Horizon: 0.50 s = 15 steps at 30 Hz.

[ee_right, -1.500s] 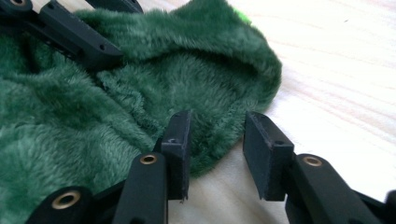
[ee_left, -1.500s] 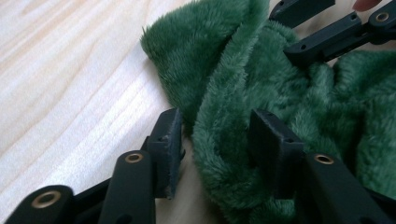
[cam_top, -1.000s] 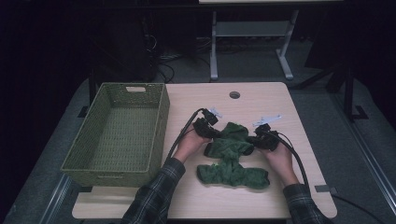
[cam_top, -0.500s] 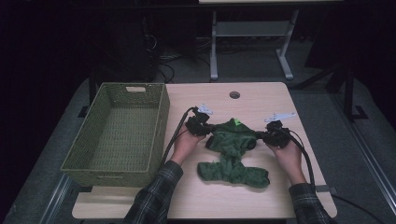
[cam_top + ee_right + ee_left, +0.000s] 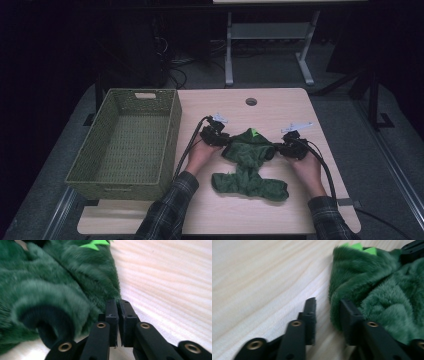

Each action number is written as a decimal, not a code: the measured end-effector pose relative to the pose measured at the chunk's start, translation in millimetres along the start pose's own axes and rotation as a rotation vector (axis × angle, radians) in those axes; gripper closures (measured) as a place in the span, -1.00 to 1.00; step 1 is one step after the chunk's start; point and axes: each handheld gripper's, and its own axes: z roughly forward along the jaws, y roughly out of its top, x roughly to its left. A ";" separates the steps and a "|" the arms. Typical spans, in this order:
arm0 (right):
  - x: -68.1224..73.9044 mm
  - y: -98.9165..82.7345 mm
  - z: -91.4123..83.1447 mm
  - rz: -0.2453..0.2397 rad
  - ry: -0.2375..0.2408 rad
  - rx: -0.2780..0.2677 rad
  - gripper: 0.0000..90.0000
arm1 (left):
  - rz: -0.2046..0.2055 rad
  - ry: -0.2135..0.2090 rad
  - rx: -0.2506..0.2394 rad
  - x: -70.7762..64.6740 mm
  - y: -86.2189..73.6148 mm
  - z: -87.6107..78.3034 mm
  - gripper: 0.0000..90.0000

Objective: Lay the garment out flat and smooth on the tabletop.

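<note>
The dark green furry plush garment (image 5: 248,165) with lime spikes lies rumpled; left gripper (image 5: 327,312) just spreading, empty — right gripper (image 5: 118,315) pressed together.

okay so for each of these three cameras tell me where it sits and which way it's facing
High view: above the person's side, facing forward and down on the table, basket and green garment; forearms, hands and both tongs show.
Left gripper view: rides the left tongs, low over the wood; jaws apart beside the garment.
Right gripper view: rides the right tongs, facing the garment; jaws together.
Shared: both gripper views catch the garment's bright green spikes.
</note>
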 end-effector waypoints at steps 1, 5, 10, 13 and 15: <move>-0.4 0.9 -2.9 0.001 0.006 -0.008 0.83 | 0.003 -0.002 -0.001 -0.4 2.2 -3.2 0.36; -0.7 5.3 -17.0 0.021 0.015 -0.054 0.68 | 0.006 -0.027 -0.011 -3.3 9.0 -15.5 0.16; 1.1 7.7 -32.6 0.024 0.024 -0.087 0.55 | 0.016 -0.060 -0.021 -10.6 15.3 -31.1 -0.05; 2.4 9.4 -39.5 0.031 0.045 -0.081 0.45 | 0.029 -0.085 -0.013 -15.4 17.1 -41.6 -0.19; 5.0 10.1 -45.3 0.024 0.050 -0.088 0.44 | 0.031 -0.102 -0.026 -19.4 16.9 -48.9 -0.27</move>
